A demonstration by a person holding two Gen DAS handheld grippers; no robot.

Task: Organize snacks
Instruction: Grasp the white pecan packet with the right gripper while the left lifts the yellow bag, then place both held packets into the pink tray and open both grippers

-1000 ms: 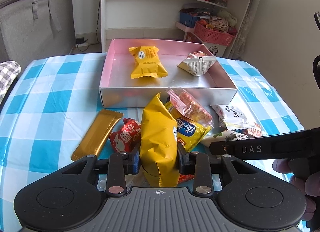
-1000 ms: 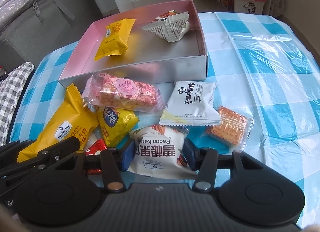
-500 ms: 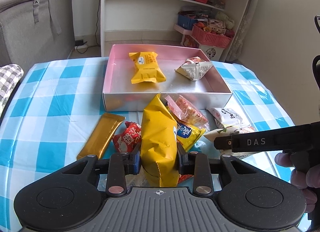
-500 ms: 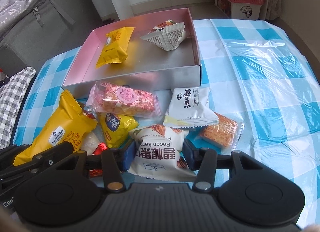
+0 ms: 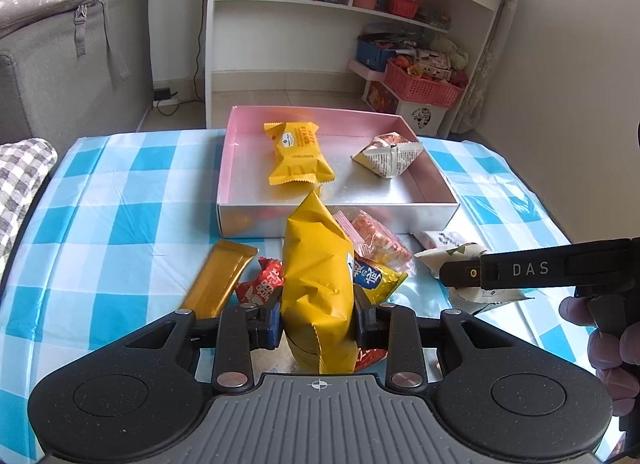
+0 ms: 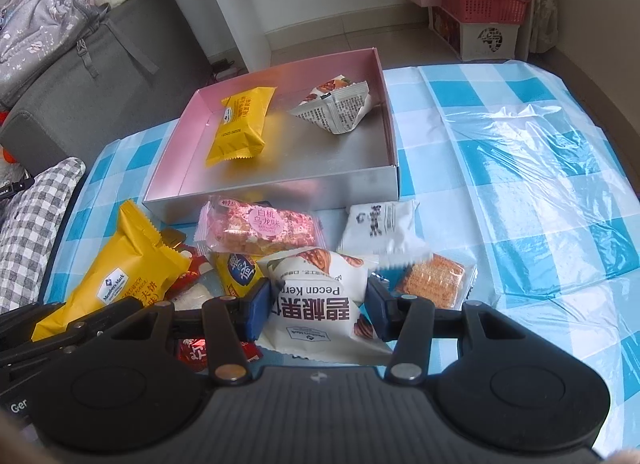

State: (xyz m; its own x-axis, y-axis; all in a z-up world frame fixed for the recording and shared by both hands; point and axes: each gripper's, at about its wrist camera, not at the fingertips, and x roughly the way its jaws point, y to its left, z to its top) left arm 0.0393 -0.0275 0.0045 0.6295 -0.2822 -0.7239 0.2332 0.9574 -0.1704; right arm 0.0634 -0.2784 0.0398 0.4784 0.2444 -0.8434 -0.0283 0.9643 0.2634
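My left gripper [image 5: 318, 324] is shut on a tall yellow snack bag [image 5: 316, 276], held above the table in front of the silver box [image 5: 340, 215]. The same bag shows in the right wrist view [image 6: 116, 280]. My right gripper [image 6: 318, 310] is shut on a white pecan kernel packet [image 6: 320, 300], lifted a little over the pile. The box, pink inside [image 6: 280, 183], holds a yellow packet [image 5: 298, 153] and a white triangular packet [image 5: 390, 155]. Loose snacks lie before it: a pink packet [image 6: 260, 225], a white packet [image 6: 376, 223], an orange cracker pack [image 6: 436, 280].
A gold bar [image 5: 218, 278] and a red wrapper [image 5: 260, 284] lie left of the pile on the blue checked tablecloth [image 5: 100, 223]. A white shelf unit [image 5: 360, 23] and pink basket [image 5: 424, 83] stand behind the table. A grey sofa [image 5: 60, 63] is at the left.
Both grippers have risen with their packets held; the box and the table look farther below. The pecan packet has come up off the pile.
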